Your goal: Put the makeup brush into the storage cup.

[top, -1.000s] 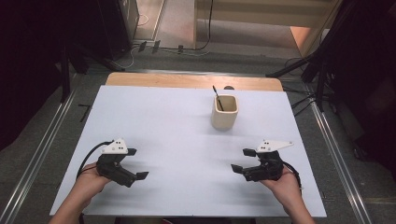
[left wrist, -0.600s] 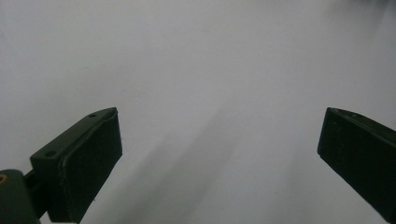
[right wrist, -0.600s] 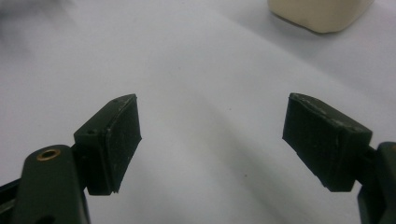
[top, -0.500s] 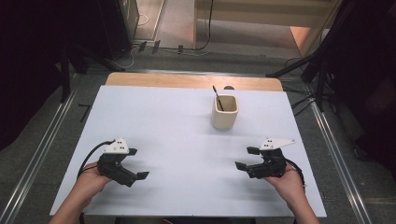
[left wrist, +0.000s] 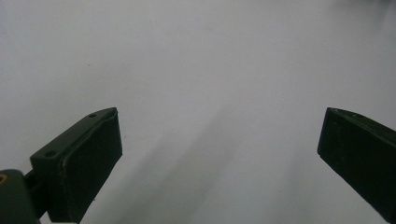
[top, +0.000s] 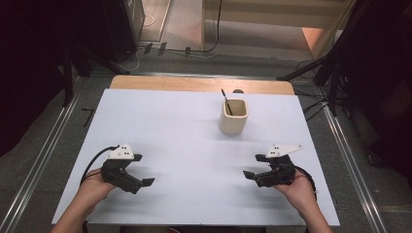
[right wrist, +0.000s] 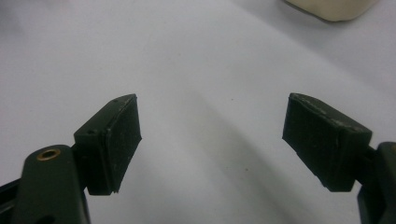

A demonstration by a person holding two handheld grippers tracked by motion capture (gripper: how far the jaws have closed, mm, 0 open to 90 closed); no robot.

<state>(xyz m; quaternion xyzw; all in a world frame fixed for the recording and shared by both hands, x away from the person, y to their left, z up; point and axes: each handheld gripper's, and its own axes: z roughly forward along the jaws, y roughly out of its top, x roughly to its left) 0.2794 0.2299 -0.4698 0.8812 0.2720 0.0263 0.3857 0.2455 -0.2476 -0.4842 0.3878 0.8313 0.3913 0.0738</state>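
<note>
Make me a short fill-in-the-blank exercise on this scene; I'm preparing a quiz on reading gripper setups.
1. The cream cup stands nearer the ____ gripper.
2. Inside the cup leans a thin ____ stick.
3. The left gripper has its jaws ____, with nothing between them.
4. The white table has a strip of bare ____ along its far edge.

Missing words: right; black; open; wood

Cup [top: 234,116] stands on table [top: 175,126], right of centre, toward far edge. Thin stick [top: 226,101], possibly pen, stands in cup, leaning left. Left gripper [top: 141,175] near front-left corner; right gripper [top: 253,167] near front-right, before cup and well apart from it.
</note>
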